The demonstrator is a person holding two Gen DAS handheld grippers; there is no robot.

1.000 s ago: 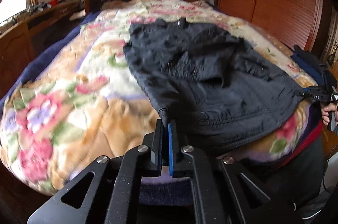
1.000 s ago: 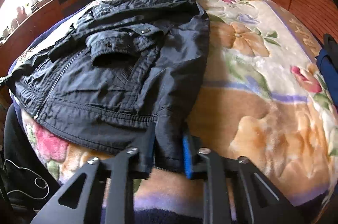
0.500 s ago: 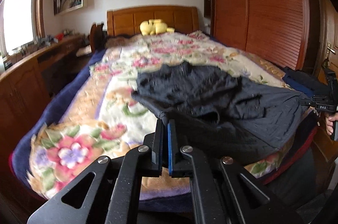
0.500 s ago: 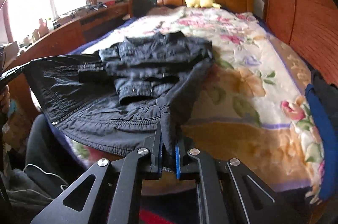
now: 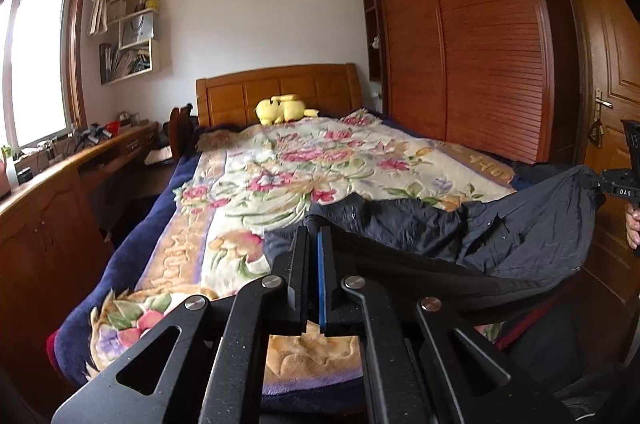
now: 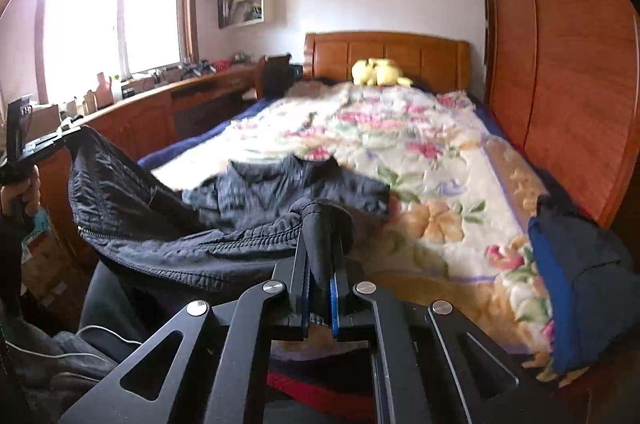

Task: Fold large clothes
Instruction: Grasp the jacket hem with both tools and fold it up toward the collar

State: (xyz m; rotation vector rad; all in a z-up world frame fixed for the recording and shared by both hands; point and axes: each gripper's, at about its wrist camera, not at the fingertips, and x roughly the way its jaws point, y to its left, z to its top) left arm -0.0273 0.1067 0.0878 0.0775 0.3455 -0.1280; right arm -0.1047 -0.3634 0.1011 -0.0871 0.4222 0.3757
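Left gripper (image 5: 313, 230) clamped on one bottom corner of the dark jacket (image 5: 500, 236), jaws nearly closed on thin fabric. Right gripper (image 6: 320, 248) clamped on the other corner – a bunch of cloth wedged between the jaws. Hem stretched between the two and raised off the bed (image 5: 192, 176); collar end lies on the floral blanket (image 6: 432, 152). Blue garment (image 6: 576, 284) on the blanket's right edge – yellow plush toy (image 5: 282, 110) at the headboard (image 6: 384, 54).

Wooden bed (image 5: 276, 88), louvred wardrobe (image 5: 472, 36), bright window (image 6: 112, 12), white walls.
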